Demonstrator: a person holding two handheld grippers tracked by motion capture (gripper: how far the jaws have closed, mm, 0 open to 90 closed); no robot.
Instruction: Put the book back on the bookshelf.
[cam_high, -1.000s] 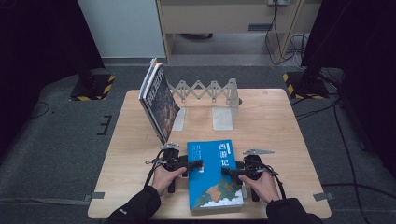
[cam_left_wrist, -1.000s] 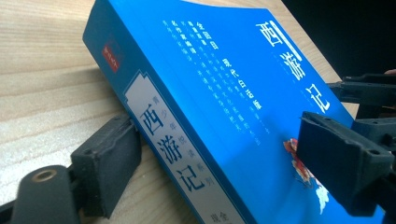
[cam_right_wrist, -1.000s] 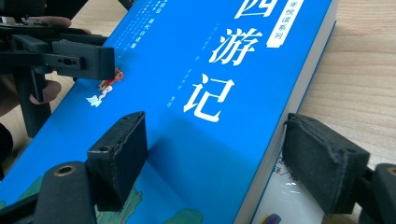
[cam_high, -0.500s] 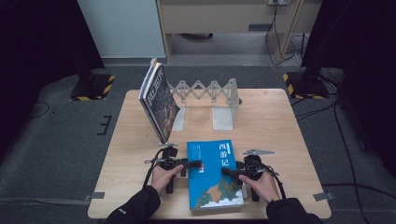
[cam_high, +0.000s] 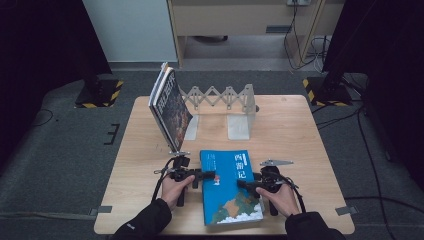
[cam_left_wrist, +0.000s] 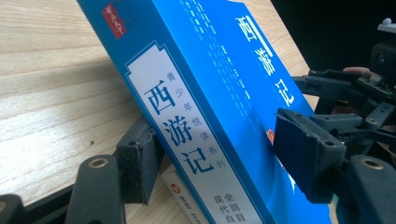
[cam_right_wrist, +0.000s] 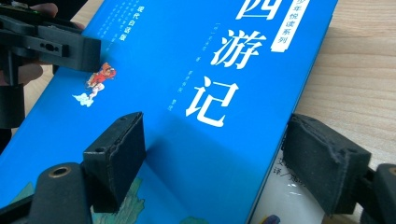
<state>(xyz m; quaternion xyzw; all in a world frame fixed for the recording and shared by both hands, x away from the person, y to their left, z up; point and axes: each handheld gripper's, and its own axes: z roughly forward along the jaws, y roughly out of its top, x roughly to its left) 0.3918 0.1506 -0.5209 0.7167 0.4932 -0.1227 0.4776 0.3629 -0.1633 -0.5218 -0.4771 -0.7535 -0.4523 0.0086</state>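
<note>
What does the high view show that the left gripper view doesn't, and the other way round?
High view: a dark book leaning upright against a metal book rack. Left gripper view: the blue book's spine between the left gripper jaws, which have just been closing. Both: the blue book on the table and the right gripper.

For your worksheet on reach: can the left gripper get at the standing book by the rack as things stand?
Probably not yet: the left gripper straddles the blue book's edge; bare table lies open toward the standing book.
</note>
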